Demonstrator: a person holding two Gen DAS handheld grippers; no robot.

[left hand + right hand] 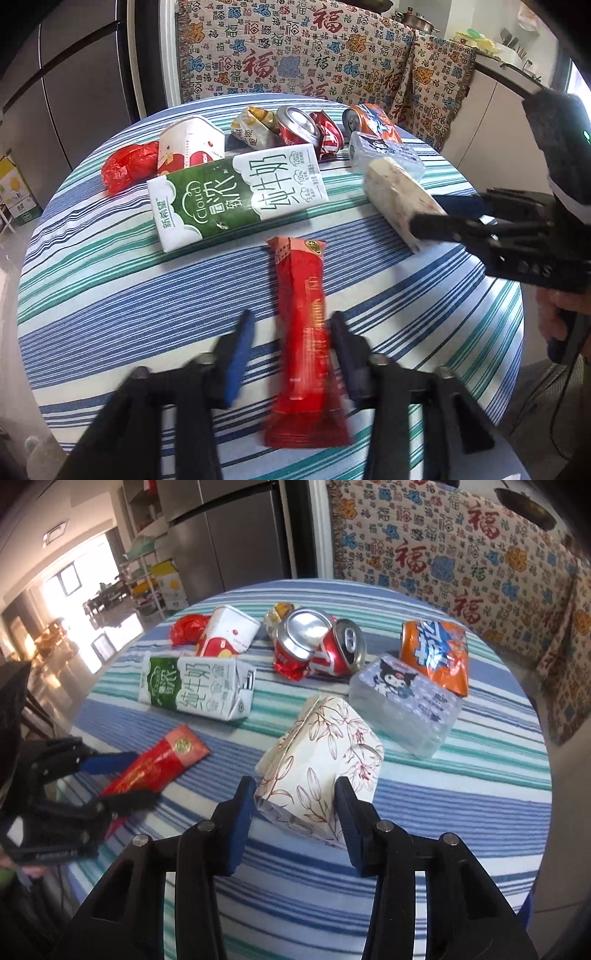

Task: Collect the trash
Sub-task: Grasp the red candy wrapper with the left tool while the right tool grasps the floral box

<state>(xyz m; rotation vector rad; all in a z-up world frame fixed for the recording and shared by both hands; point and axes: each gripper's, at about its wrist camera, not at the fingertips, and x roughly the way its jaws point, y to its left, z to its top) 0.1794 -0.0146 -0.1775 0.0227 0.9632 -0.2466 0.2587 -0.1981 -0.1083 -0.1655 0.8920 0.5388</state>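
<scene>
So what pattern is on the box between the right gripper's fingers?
White box with brown leaf and flower line drawings; clearest in the right wrist view.

Two handheld grippers, both of matte black plastic with angular, ribbed linkage arms. On left gripper (291, 328): blue pads (238, 354) along the inner faces of the fingers, round silver screw heads (205, 357) at the pivots. On right gripper (295, 801): the same blue pads (240, 827), same silver screws (383, 826) on the black arms. Seen from the left wrist view, right gripper body with pale embossed lettering on the side, a small green light above, a thin black cable hanging below. Part of a hand (561, 317) around the black handle; sleeve not visible.
</scene>
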